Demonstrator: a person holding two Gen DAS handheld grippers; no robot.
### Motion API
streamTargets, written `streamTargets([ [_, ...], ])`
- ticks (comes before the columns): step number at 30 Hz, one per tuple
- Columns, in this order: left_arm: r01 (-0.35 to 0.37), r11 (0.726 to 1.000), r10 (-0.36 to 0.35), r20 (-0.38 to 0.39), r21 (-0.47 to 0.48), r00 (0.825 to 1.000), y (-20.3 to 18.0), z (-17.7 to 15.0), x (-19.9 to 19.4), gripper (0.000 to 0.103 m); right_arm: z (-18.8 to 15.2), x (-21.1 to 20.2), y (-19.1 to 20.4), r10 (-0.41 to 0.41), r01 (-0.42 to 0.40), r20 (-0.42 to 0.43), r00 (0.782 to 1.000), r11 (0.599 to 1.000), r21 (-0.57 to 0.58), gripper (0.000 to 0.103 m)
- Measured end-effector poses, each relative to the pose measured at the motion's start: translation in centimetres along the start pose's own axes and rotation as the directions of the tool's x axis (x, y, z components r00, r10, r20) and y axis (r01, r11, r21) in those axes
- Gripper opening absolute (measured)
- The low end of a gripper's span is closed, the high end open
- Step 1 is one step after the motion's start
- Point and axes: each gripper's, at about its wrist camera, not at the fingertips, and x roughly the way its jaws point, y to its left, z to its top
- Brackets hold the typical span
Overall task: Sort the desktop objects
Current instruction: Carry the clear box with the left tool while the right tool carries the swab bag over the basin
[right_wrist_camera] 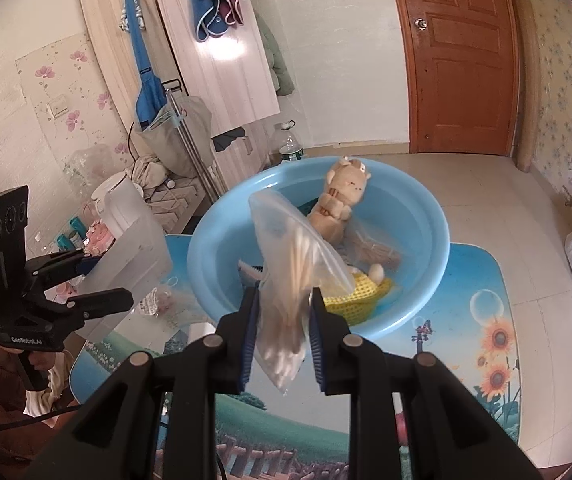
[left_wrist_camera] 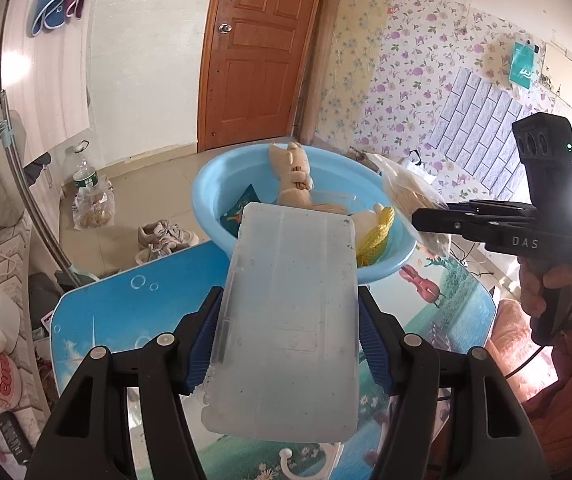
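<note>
Both loads hang above the surface (right_wrist_camera: 482, 280) now! Left tool (left_wrist_camera: 286, 320) is clamped on the frosted box (left_wrist_camera: 286, 312), right tool (right_wrist_camera: 281, 336) pinched shut on the bag of sticks (right_wrist_camera: 290, 264), both just short of the blue basin (right_wrist_camera: 426, 216). Best carry each past the rim, clear of the plush toy (right_wrist_camera: 342, 196), then let go low.

We see our right gripper (right_wrist_camera: 281, 312) clamped on a clear bag of cotton swabs (right_wrist_camera: 290, 276); at one o'clock, the blue basin (right_wrist_camera: 426, 216) holds a plush toy (right_wrist_camera: 342, 196).
</note>
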Motion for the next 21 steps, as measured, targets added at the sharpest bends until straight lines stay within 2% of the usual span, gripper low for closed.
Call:
streamTargets([
  [21, 0.027, 1.0, -0.027, -0.012, 0.017, 1.0, -0.4, 2.8, 4.3, 0.063, 1.2, 3.1, -2.3, -0.016, 0.016, -0.031, 0.999, 1.0, 0.017, 0.023],
])
